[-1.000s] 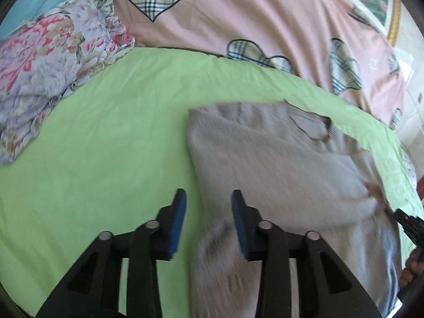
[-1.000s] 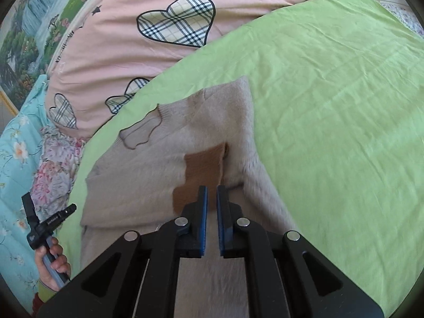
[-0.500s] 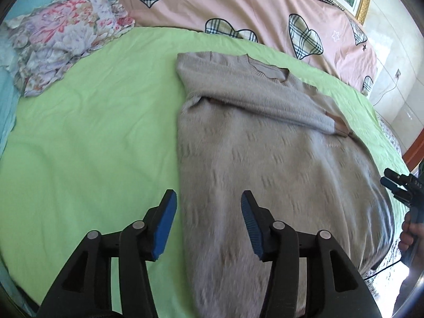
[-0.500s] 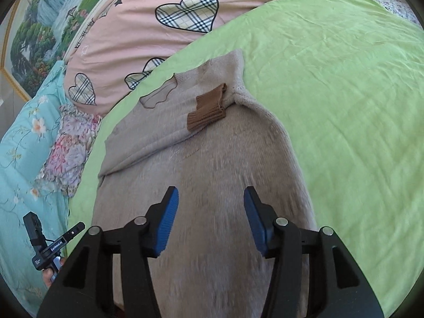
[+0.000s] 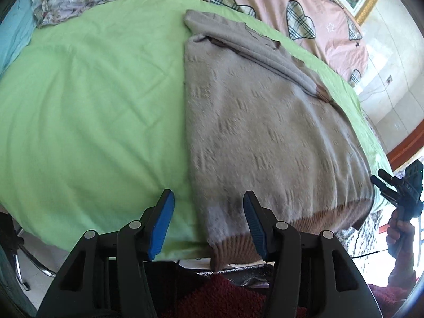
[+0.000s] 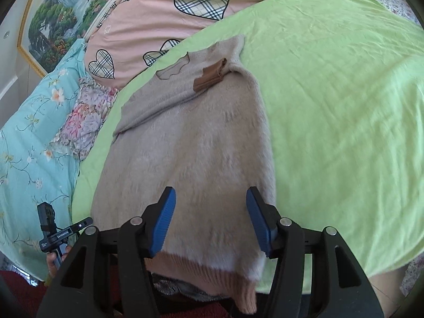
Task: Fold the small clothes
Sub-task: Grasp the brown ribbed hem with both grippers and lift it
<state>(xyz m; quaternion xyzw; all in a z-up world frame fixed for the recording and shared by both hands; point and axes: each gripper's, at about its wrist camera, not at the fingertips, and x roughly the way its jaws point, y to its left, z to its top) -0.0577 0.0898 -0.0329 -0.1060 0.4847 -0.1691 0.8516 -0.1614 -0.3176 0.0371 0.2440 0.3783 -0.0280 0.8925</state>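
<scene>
A: Tongs first. Left gripper [image 5: 209, 221], lower middle of the left wrist view, blue pads apart, nothing clamped. Its jaws have just been opening.

B: What sits between them?

A: Left edge of the sweater [image 5: 265, 122] and a strip of green sheet [image 5: 92, 100] show through the gap, no pad pressing on either.

B: Right gripper [image 6: 210, 221]?

A: Lower middle of the right wrist view, pads spread too, jaws have just been opening, empty. Sweater fabric lies below the gap, not pinched.

B: Where is the sweater [image 6: 190, 153]?

A: Flat on the green sheet [image 6: 331, 92], center of both views, neck toward the top. Brown ribbed hem [image 6: 212, 270] hangs over the near bed edge at the bottom. 1 sleeve is folded across the chest, its brown cuff [image 6: 210, 75] near the upper right shoulder in the right wrist view.

B: Farther out?

A: Pink quilt with plaid hearts [image 6: 164, 8] across the top, floral cloth [image 6: 82, 111] and turquoise bedding [image 6: 31, 137] at left, framed landscape picture [image 6: 61, 18] upper left.
</scene>
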